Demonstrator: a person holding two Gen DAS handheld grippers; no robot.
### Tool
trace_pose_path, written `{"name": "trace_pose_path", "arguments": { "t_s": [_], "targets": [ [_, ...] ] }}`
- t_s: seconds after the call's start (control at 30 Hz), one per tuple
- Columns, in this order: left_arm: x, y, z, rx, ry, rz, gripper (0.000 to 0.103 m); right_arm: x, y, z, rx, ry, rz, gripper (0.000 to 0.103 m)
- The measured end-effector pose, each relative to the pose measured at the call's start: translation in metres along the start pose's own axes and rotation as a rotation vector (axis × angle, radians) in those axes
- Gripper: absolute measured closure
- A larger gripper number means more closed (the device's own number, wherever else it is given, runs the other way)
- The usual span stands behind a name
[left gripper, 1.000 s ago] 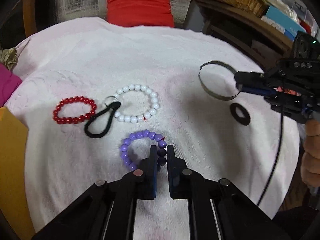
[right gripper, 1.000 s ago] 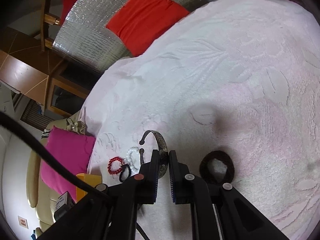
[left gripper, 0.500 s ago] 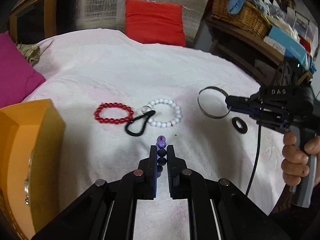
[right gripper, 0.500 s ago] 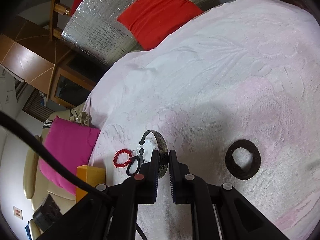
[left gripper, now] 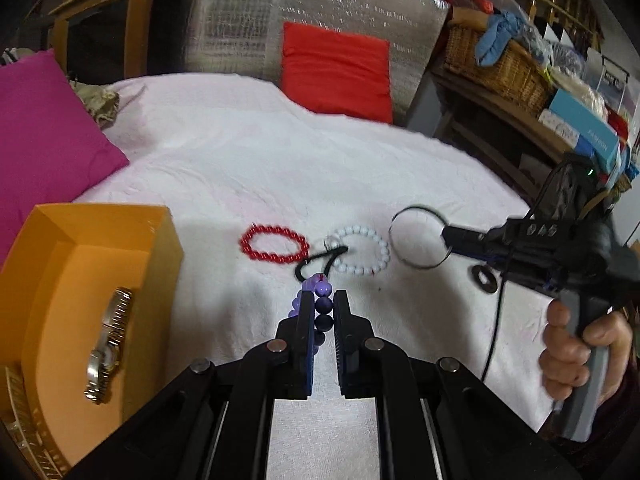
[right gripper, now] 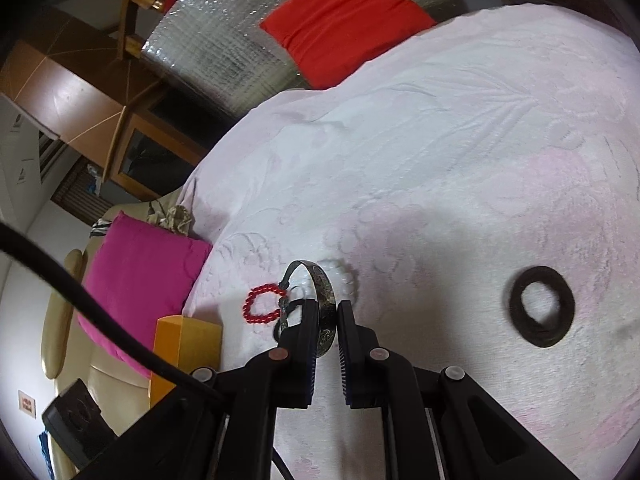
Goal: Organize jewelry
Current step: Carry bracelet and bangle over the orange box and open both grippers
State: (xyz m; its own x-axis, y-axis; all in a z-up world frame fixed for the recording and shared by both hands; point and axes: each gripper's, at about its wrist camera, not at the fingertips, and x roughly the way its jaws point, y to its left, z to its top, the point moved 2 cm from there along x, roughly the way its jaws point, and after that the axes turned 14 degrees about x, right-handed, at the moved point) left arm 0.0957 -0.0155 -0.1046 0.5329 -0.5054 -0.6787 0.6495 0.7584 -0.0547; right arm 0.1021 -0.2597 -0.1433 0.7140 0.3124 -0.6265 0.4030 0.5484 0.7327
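My left gripper (left gripper: 323,300) is shut on a purple bead bracelet (left gripper: 322,290) and holds it in the air above the white cloth (left gripper: 248,168). My right gripper (right gripper: 327,308) is shut on a silver cuff bangle (right gripper: 325,296) and holds it lifted; the bangle also shows in the left wrist view (left gripper: 418,238). A red bead bracelet (left gripper: 274,244), a white bead bracelet (left gripper: 362,250) and a black carabiner (left gripper: 318,262) lie on the cloth. An orange box (left gripper: 96,280) at the left holds a metal watch (left gripper: 108,344).
A dark ring (right gripper: 542,306) lies on the cloth to the right; it also shows in the left wrist view (left gripper: 485,278). A magenta cushion (left gripper: 44,136) lies at the left, a red cushion (left gripper: 336,66) at the back. Shelves with a wicker basket (left gripper: 500,60) stand right.
My left gripper has lifted the purple bracelet off the cloth and pulled back, bringing the orange box into view. My right gripper has raised the bangle higher above the cloth.
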Motion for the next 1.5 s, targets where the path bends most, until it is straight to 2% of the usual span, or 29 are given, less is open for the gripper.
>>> {"name": "trace_pose_path", "arguments": {
  "t_s": [0.27,0.5,0.7,0.97,1.13,1.33,1.5],
  "targets": [
    [-0.054,0.021,0.006,-0.034,-0.128,0.059,0.094,0.012,0.03,-0.022,-0.073,0.006,0.042,0.092],
    [-0.093,0.064,-0.006,-0.091,-0.183,0.18,0.094,0.026,0.076,-0.06,-0.193,0.026,0.101,0.092],
    [-0.106,0.112,-0.025,-0.183,-0.169,0.308,0.094,0.044,0.128,-0.096,-0.319,0.046,0.158,0.092],
    [-0.092,0.159,-0.045,-0.283,-0.097,0.439,0.094,0.086,0.178,-0.136,-0.425,0.091,0.163,0.092],
    [-0.077,0.175,-0.047,-0.331,-0.054,0.467,0.094,0.109,0.195,-0.145,-0.441,0.109,0.129,0.092],
    [-0.074,0.183,-0.059,-0.396,-0.002,0.475,0.094,0.14,0.215,-0.149,-0.481,0.14,-0.018,0.092],
    [-0.073,0.195,-0.076,-0.458,0.063,0.496,0.094,0.174,0.228,-0.167,-0.534,0.238,-0.139,0.092]
  ]
}}
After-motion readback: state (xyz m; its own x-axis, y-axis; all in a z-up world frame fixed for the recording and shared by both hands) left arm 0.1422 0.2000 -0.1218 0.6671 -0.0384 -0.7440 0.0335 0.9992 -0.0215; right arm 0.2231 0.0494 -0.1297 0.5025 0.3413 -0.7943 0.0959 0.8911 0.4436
